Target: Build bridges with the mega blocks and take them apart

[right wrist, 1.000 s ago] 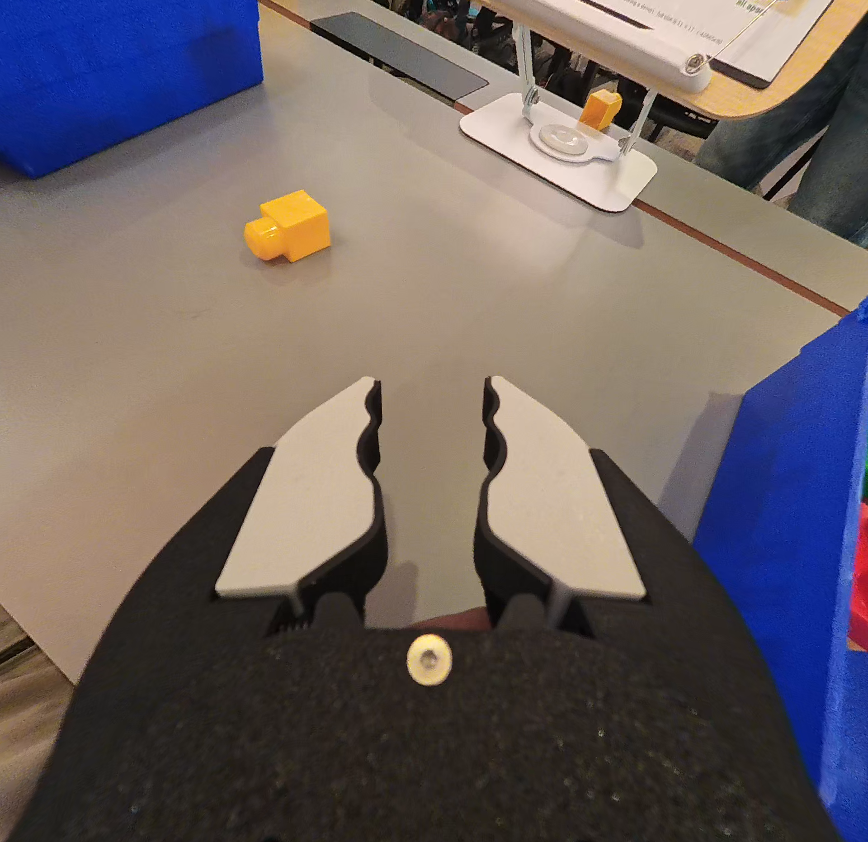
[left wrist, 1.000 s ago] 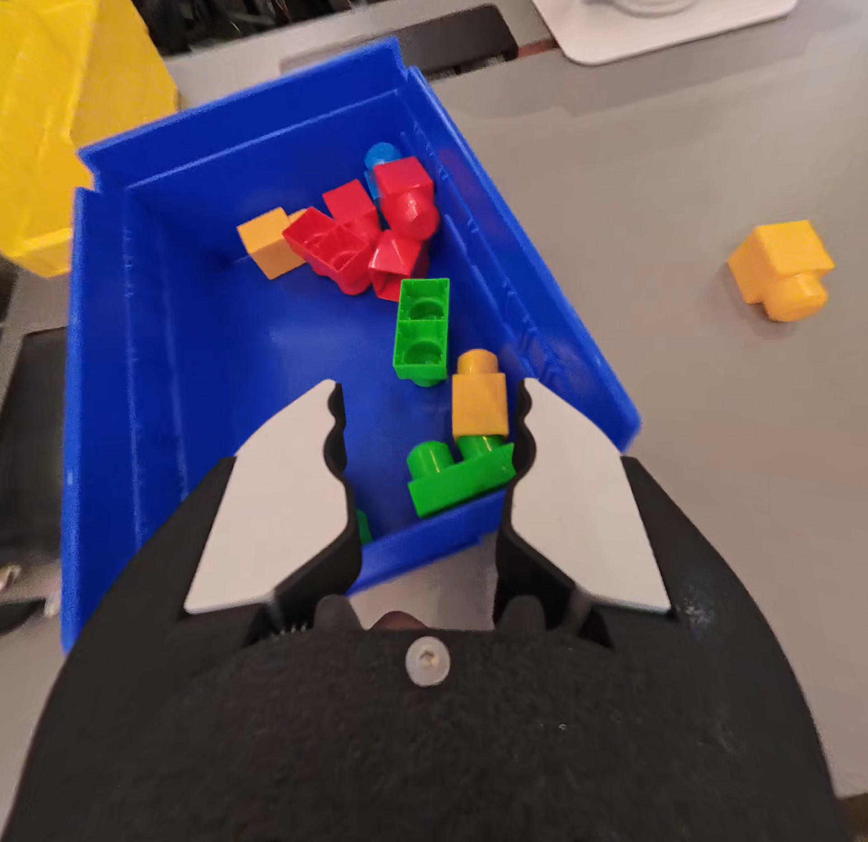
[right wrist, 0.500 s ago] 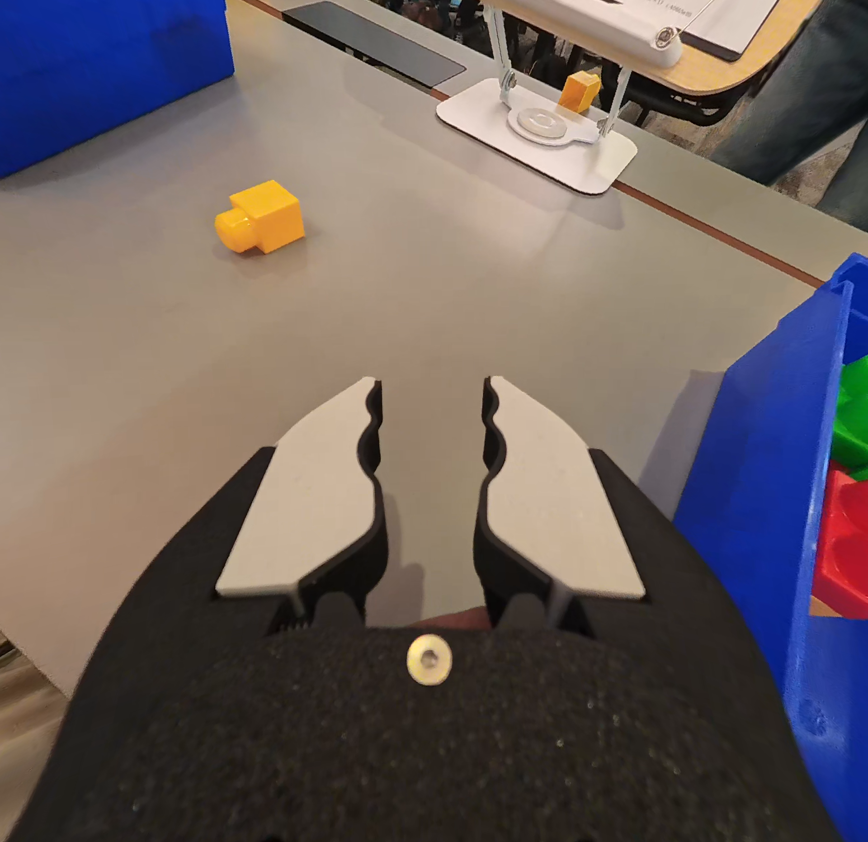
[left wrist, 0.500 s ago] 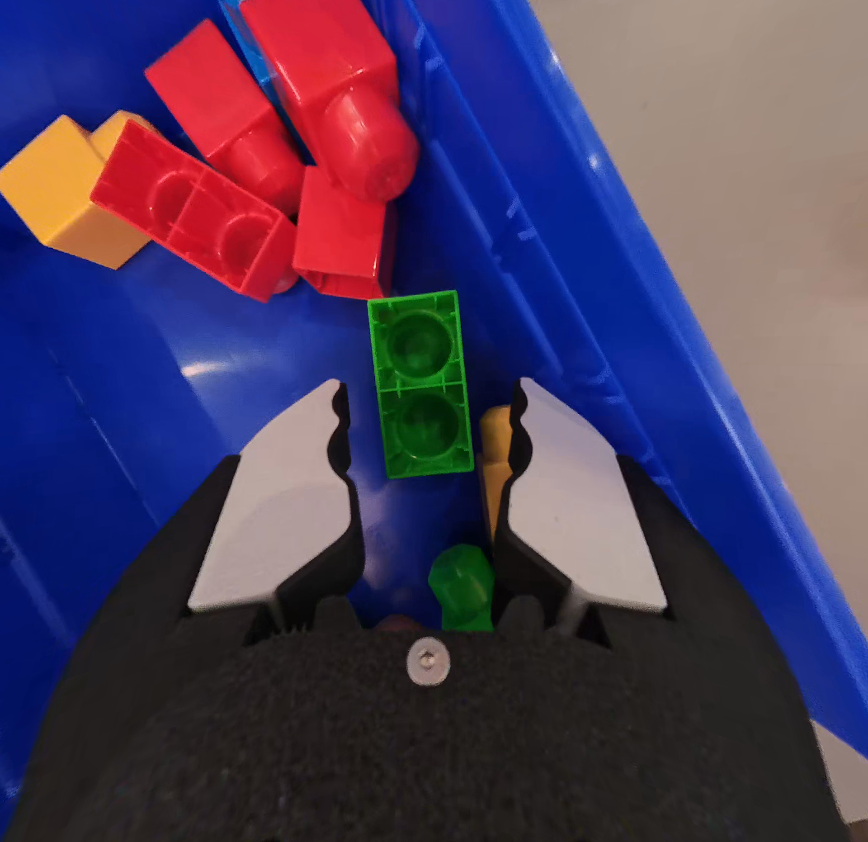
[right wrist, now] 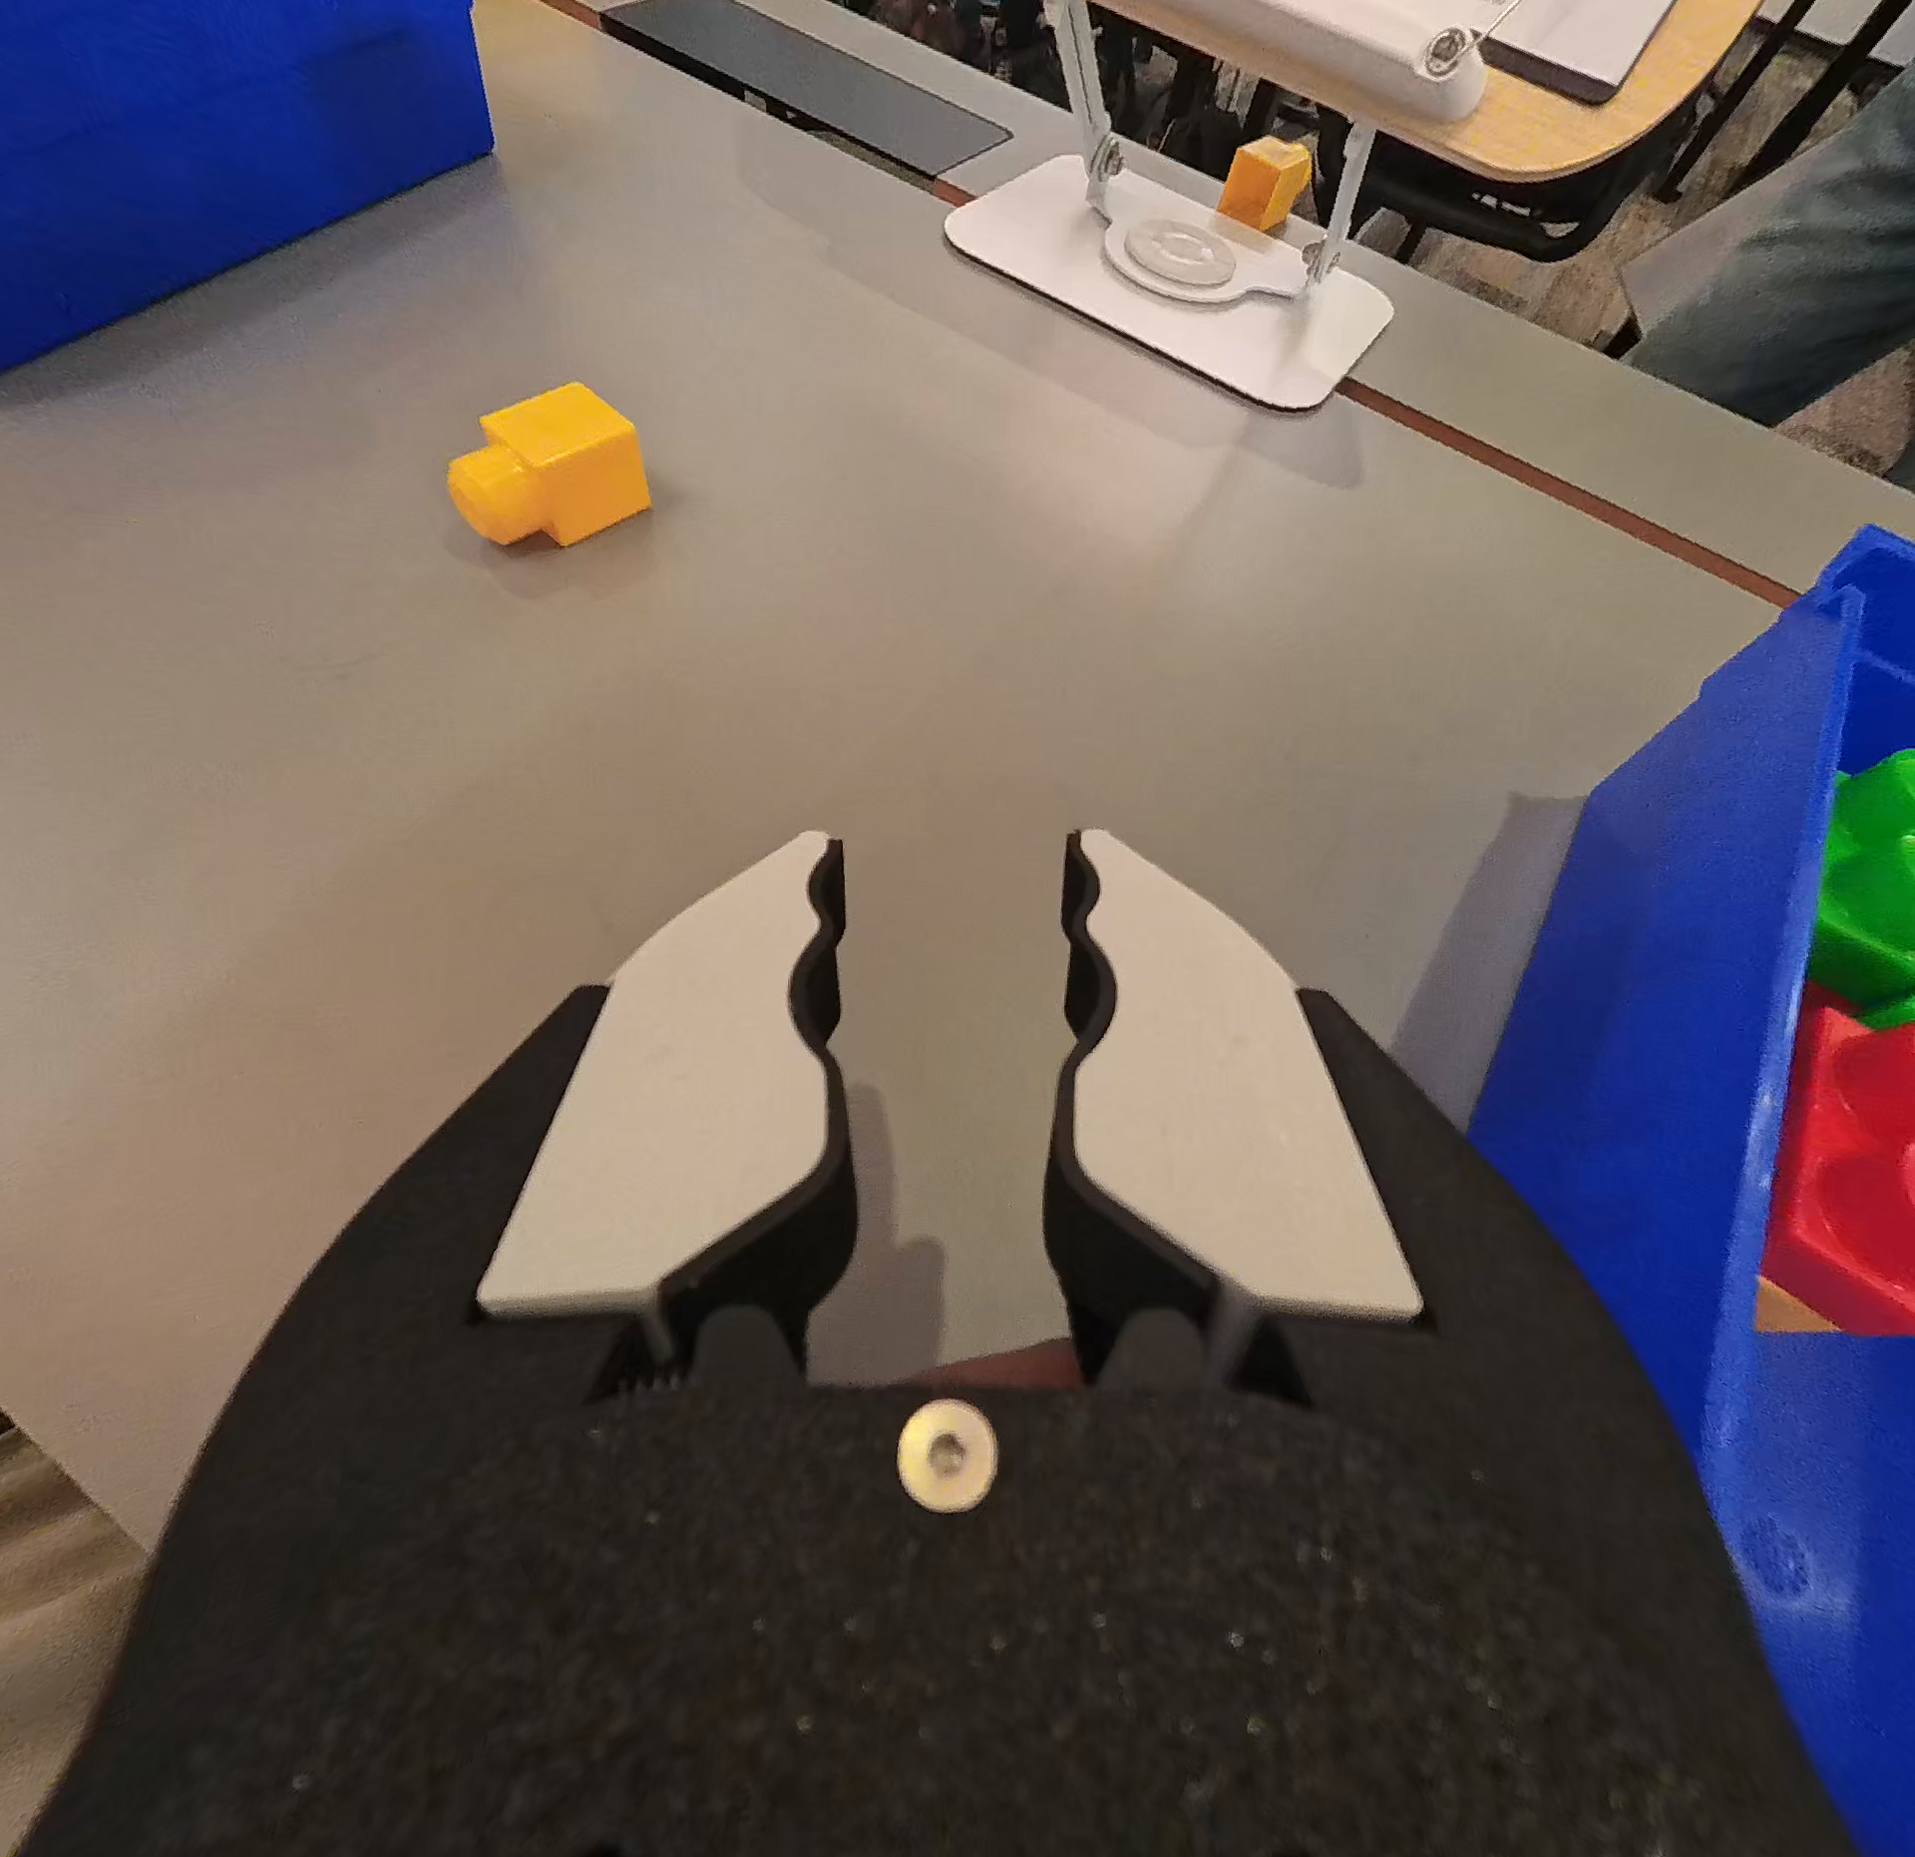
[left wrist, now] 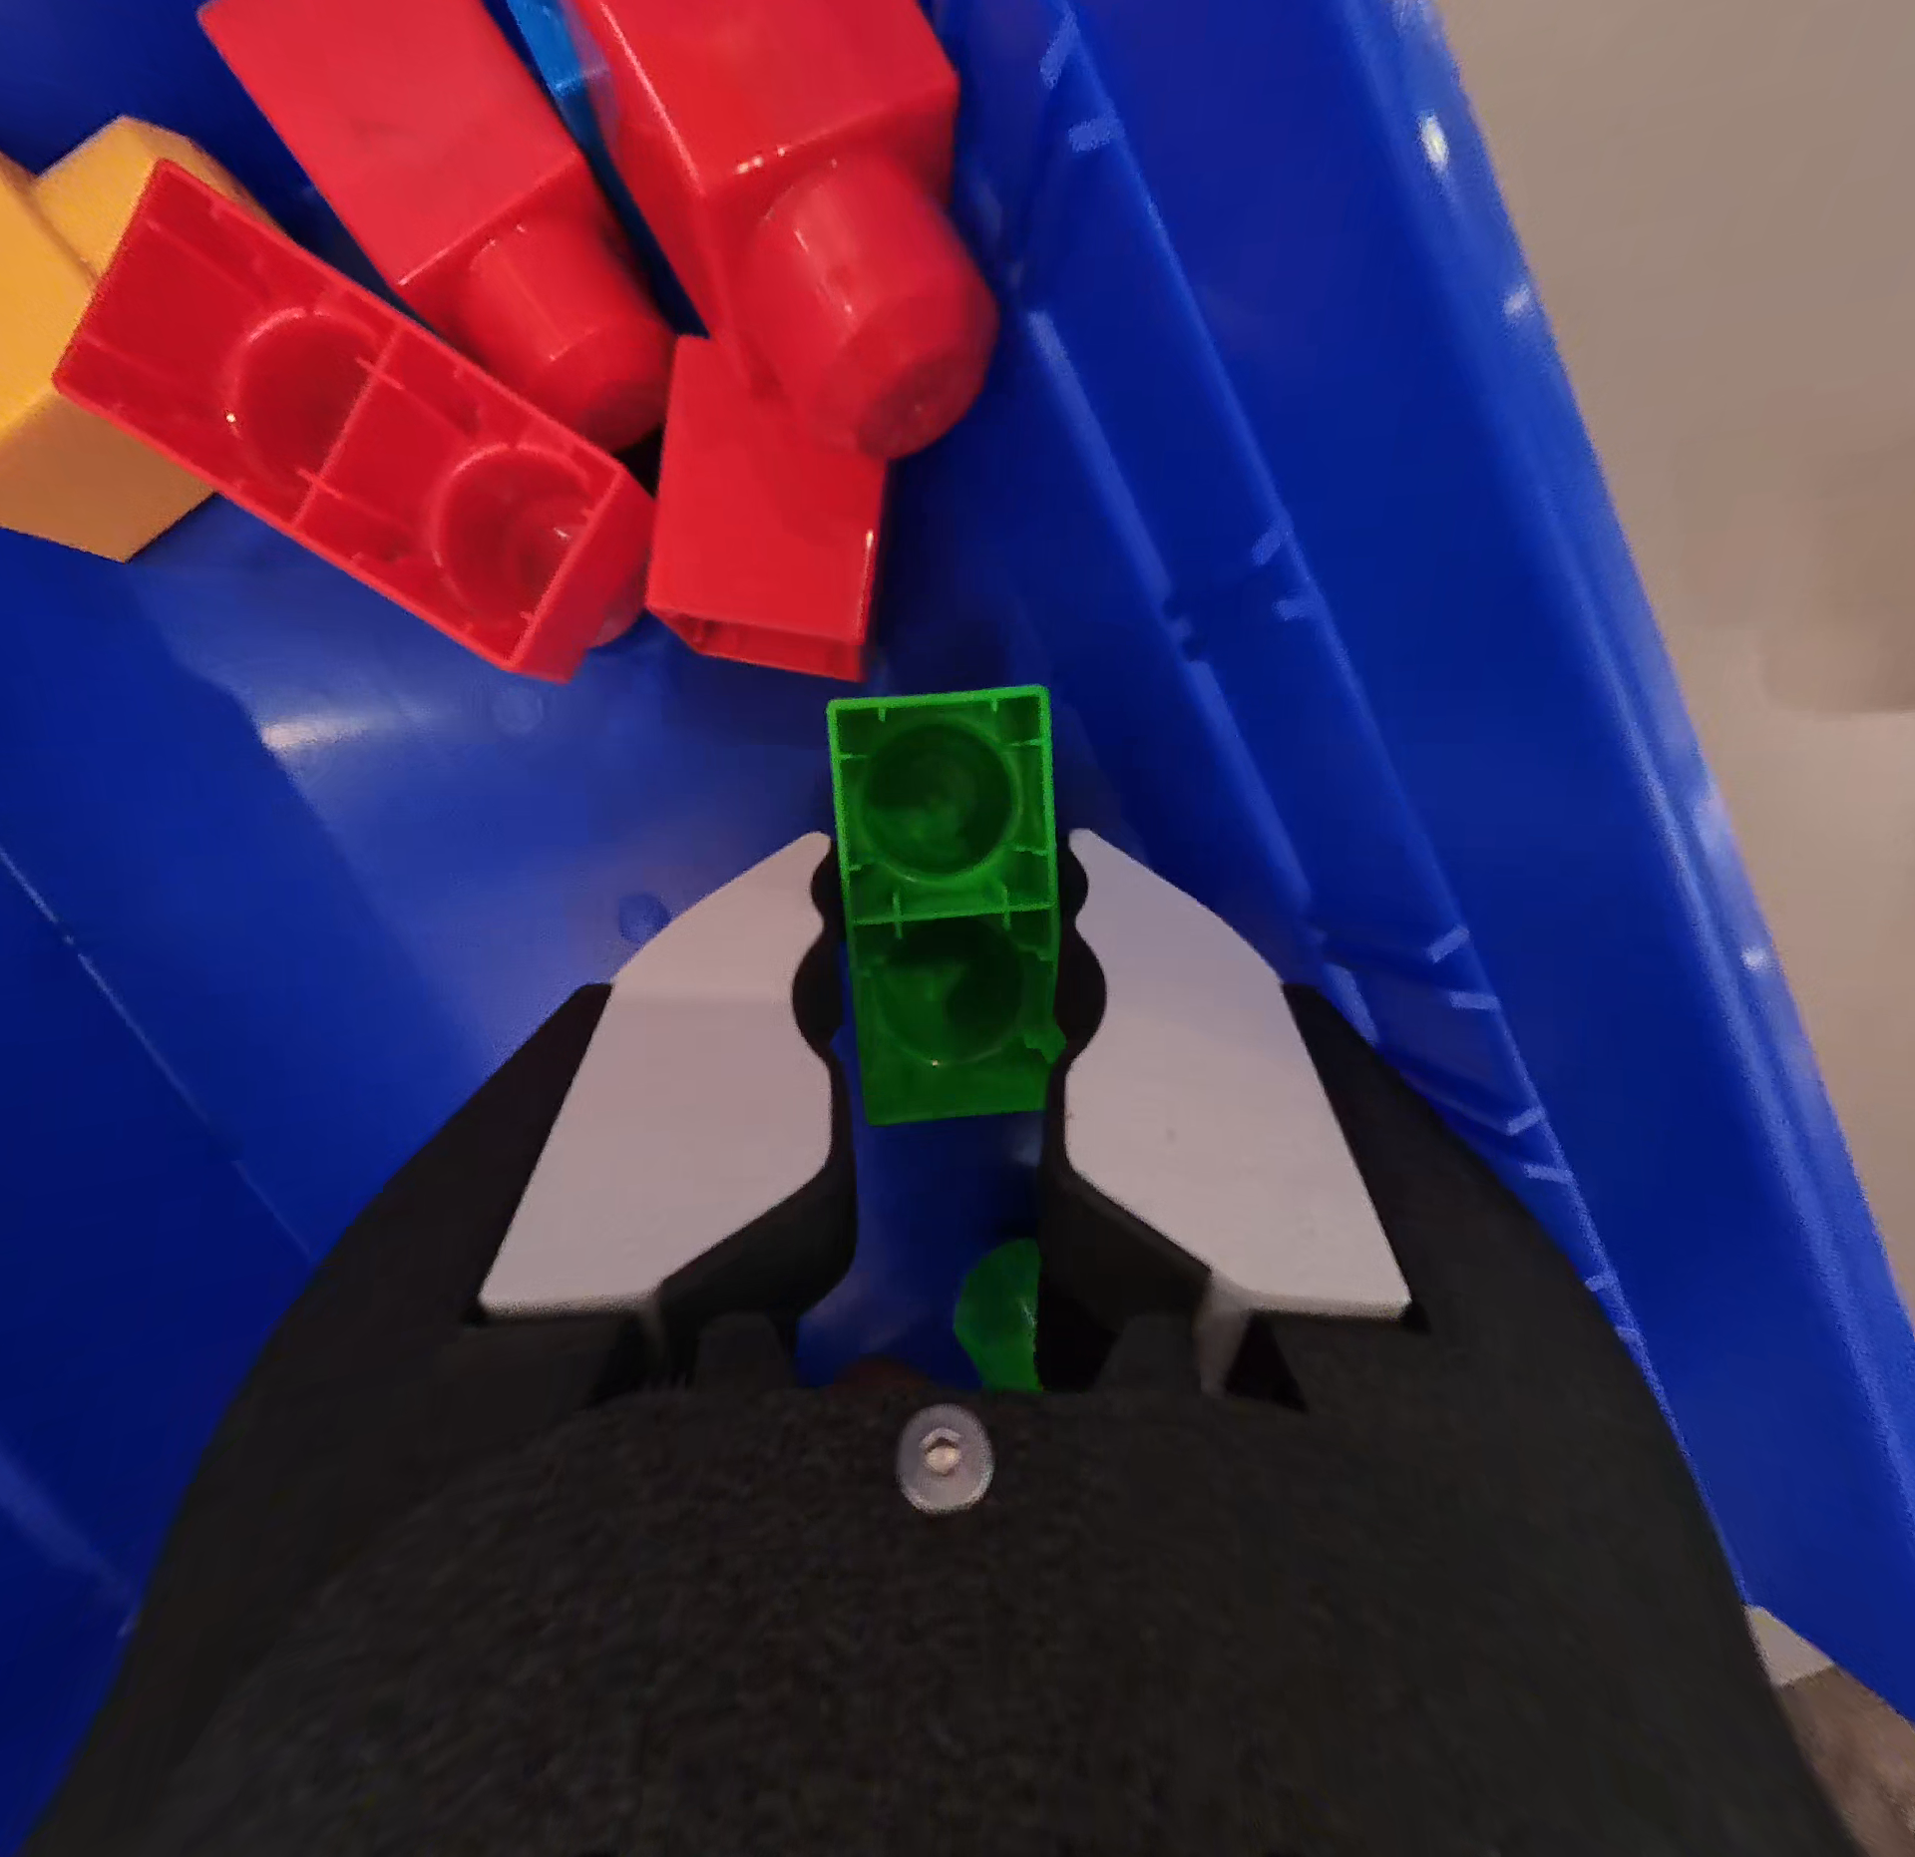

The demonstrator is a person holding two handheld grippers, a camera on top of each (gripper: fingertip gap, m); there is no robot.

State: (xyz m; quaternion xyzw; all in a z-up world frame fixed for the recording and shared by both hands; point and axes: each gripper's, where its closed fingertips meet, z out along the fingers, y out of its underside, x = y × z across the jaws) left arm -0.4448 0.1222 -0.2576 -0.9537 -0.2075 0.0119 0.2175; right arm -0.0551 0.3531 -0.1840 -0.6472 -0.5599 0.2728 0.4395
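Observation:
In the left wrist view my left gripper point(left wrist: 945, 875) is down inside a blue bin point(left wrist: 1295, 585) and shut on a green two-stud block point(left wrist: 945, 906). The block lies with its hollow underside up, and both pads press on its long sides. Several red blocks point(left wrist: 767, 357) and an orange block point(left wrist: 62, 398) lie just ahead in the bin. Another green block point(left wrist: 1000, 1310) shows behind the jaws. In the right wrist view my right gripper point(right wrist: 953, 875) is open and empty above the grey table point(right wrist: 933, 616). A yellow block point(right wrist: 554, 465) lies on its side at the far left.
A second blue bin point(right wrist: 1658, 1082) with green and red blocks stands at the right of the right gripper. The first bin's outside point(right wrist: 207, 98) is at the far left. A white stand point(right wrist: 1171, 263) with an orange block point(right wrist: 1264, 180) sits at the table's far edge. The tips of one gripper are about 45 cm away from the tips of the other.
My left gripper dropped into the bin, moved forward over the green two-stud block and closed on its sides. My right gripper stayed open and drifted slightly toward the right bin.

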